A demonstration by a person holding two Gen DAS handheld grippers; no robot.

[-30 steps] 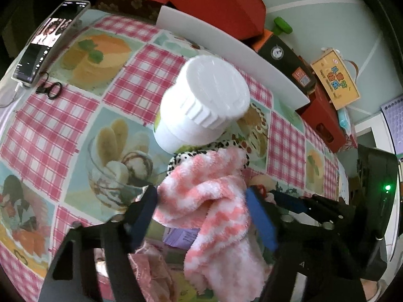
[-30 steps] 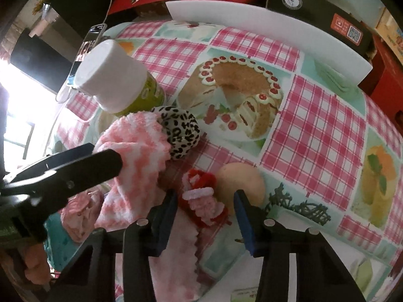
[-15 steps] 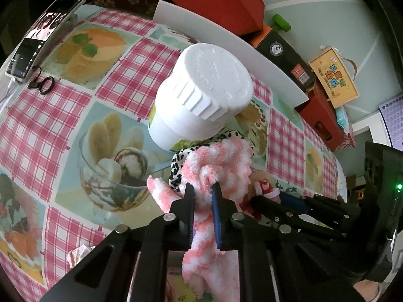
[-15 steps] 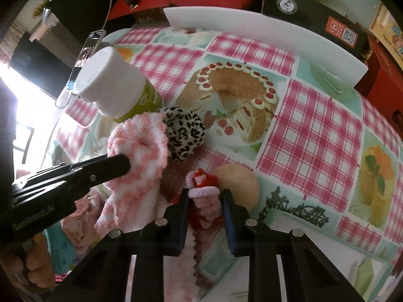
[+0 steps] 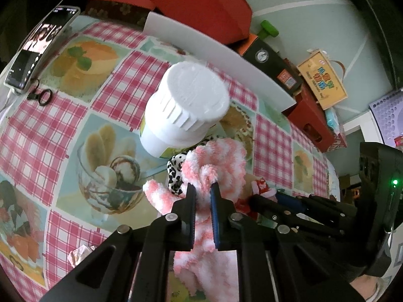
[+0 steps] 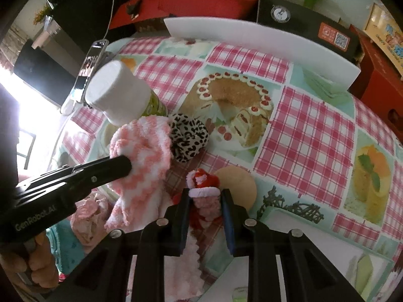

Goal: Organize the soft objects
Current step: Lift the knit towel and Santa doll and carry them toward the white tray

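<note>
My left gripper (image 5: 202, 192) is pinched nearly together on the fluffy pink-and-white sock (image 5: 219, 161), beside the white-capped jar (image 5: 186, 108). My right gripper (image 6: 204, 196), jaws having just narrowed, squeezes the small red-and-pink plush (image 6: 205, 192) above the checked tablecloth (image 6: 302, 130).

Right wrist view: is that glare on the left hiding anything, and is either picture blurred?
Right wrist view: a blown-out window at the left edge washes out that side, but the striped sock and red-and-pink toy stay clear. Left wrist view: evenly lit, sharp on the sock; fisheye bends the tablecloth edges.
</note>
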